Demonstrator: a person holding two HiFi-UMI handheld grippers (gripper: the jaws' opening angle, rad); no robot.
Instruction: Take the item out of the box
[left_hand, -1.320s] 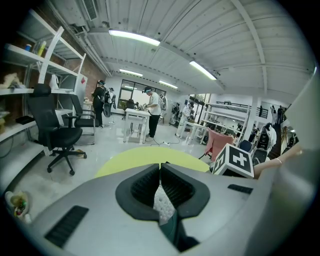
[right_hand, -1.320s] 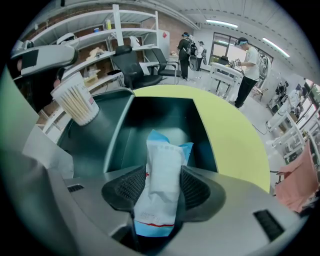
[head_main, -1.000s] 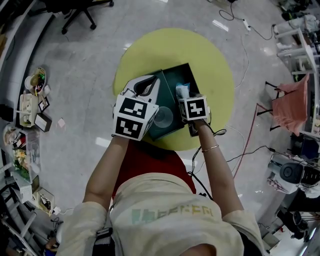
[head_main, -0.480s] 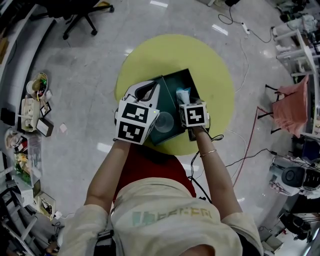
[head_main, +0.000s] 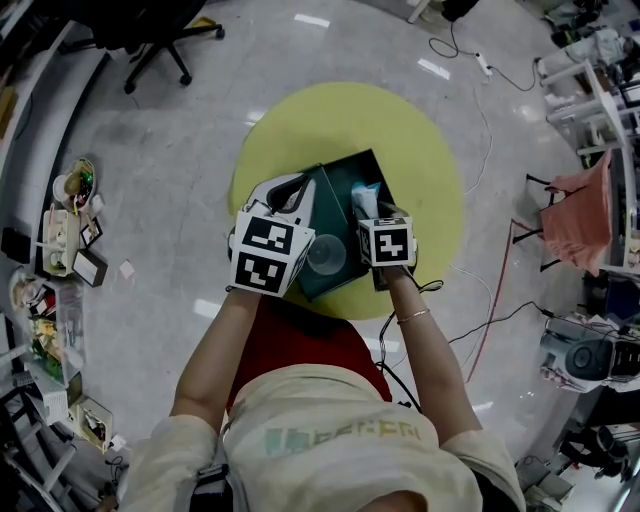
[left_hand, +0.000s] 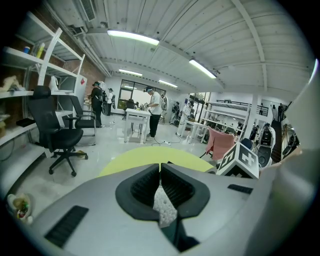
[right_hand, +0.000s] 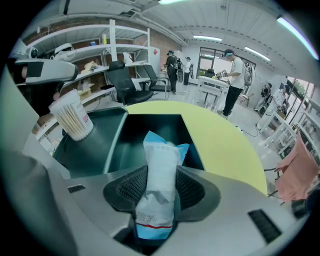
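A dark green box (head_main: 343, 168) lies open on the round yellow table (head_main: 425, 150), its lid (right_hand: 92, 145) folded out to the left. A white packet with blue ends (right_hand: 161, 165) stands upright between the jaws of my right gripper (right_hand: 161, 189), which are closing in on it; both pads touch its sides. Its top end pokes up over the box's inside (right_hand: 150, 130). In the head view the packet (head_main: 366, 196) shows just ahead of the right gripper (head_main: 371, 208). My left gripper (left_hand: 160, 172) is shut with nothing seen in it and hovers over the lid's left side (head_main: 290, 186).
A clear tub of cotton swabs (right_hand: 72, 120) stands on the lid, and shows in the head view (head_main: 326, 255) between the grippers. An office chair (left_hand: 57, 132), shelves and people stand further off. Cables (head_main: 470, 300) trail on the floor at right.
The right gripper's hold on the packet over the box looks the same. Both grippers keep their places over the box; only the head view has shifted a little.
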